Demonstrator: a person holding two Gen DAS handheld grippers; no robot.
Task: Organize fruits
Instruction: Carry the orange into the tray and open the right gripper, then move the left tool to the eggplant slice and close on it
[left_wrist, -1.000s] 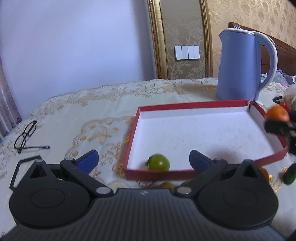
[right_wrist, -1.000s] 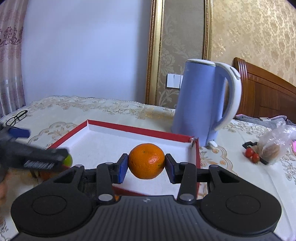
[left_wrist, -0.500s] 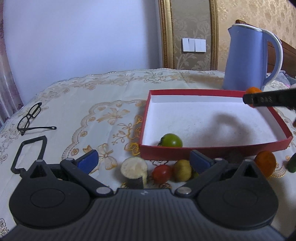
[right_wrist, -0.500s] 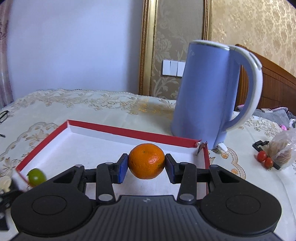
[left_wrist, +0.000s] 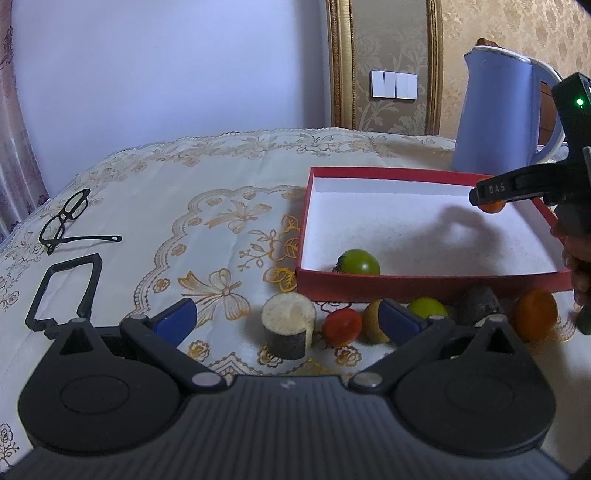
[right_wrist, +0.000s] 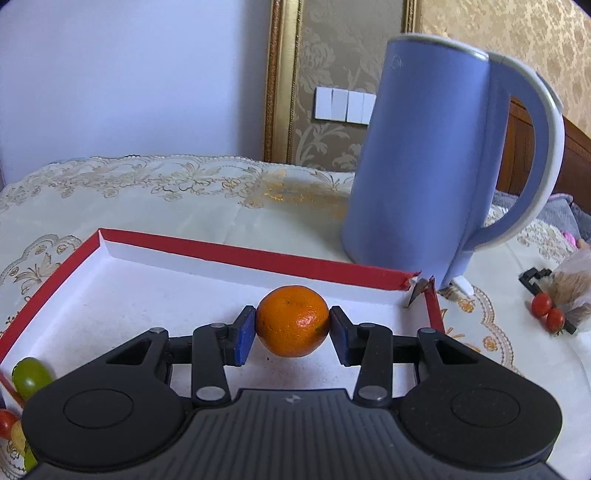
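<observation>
The blue kettle (right_wrist: 424, 162) stands just behind the red tray (right_wrist: 236, 254) on an embroidered tablecloth (left_wrist: 207, 184). The right gripper (right_wrist: 291, 328) pinches an orange (right_wrist: 292, 320); the left gripper (left_wrist: 288, 319) is spread and empty.

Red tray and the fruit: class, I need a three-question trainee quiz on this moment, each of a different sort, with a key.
1. True or false: the right claw is shut on the orange mandarin.
2. Which fruit lies inside the red tray? A) green tomato B) red tomato C) a banana
3. Fill in: the blue kettle stands ____ the tray's far wall.

Key: 1 true: both pads press its sides, above the tray floor. 2 A: the red tomato lies on the cloth before the tray, ahead of the open left claw. 3 behind.
</observation>
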